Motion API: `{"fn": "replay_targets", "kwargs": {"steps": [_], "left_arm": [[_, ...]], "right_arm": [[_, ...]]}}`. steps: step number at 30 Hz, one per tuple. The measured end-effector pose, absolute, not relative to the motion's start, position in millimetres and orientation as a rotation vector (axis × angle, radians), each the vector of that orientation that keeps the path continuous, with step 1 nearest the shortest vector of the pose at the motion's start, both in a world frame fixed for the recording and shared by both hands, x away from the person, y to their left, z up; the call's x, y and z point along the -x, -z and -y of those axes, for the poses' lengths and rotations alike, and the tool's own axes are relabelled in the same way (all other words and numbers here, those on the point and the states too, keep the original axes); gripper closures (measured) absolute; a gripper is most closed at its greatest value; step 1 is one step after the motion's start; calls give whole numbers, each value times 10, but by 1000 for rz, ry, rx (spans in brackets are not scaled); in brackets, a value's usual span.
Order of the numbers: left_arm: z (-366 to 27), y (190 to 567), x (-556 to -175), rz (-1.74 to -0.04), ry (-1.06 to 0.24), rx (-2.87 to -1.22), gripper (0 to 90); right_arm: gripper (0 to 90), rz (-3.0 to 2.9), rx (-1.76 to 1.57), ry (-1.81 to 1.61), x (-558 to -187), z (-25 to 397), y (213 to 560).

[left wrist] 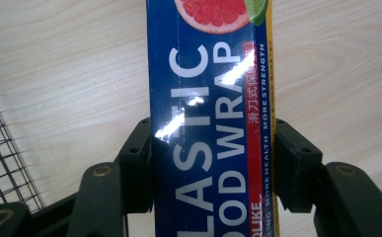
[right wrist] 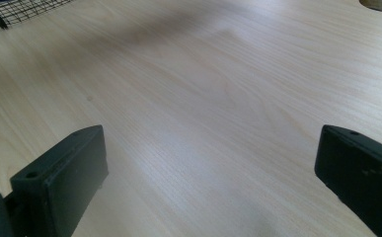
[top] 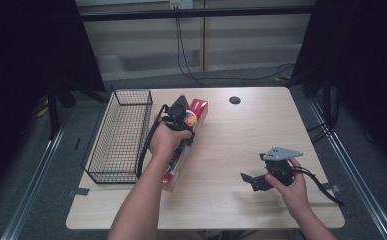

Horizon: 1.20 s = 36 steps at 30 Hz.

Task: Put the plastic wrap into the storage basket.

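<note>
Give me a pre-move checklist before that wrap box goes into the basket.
1. Left gripper jaws on both sides of the wrap box: ok.
2. Firm contact on both jaws: cannot tell.
3. Box lifted off the table: cannot tell.
4. Basket beside the box, nothing seen inside: ok.
5. Right gripper open, holding nothing, away from the box: ok.

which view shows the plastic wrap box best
The left gripper view: the box runs up its middle, label readable, with the left gripper shut on its sides. The high view shows it small, beside the basket and partly under the hand. The right gripper view looks at bare table.
</note>
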State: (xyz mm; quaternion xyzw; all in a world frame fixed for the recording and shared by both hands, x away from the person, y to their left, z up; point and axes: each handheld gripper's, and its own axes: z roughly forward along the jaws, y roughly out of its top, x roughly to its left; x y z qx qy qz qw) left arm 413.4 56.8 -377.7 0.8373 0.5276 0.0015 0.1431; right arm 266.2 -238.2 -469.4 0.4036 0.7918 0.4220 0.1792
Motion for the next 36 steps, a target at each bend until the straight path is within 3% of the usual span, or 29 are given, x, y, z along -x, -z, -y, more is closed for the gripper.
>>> {"fn": "replay_targets", "kwargs": {"steps": [36], "left_arm": [[-864, 3422, -4193, -1596, -16, -2372, 443]], "right_arm": [[0, -2218, -1124, -1210, -2649, 2408, 4672]]}}
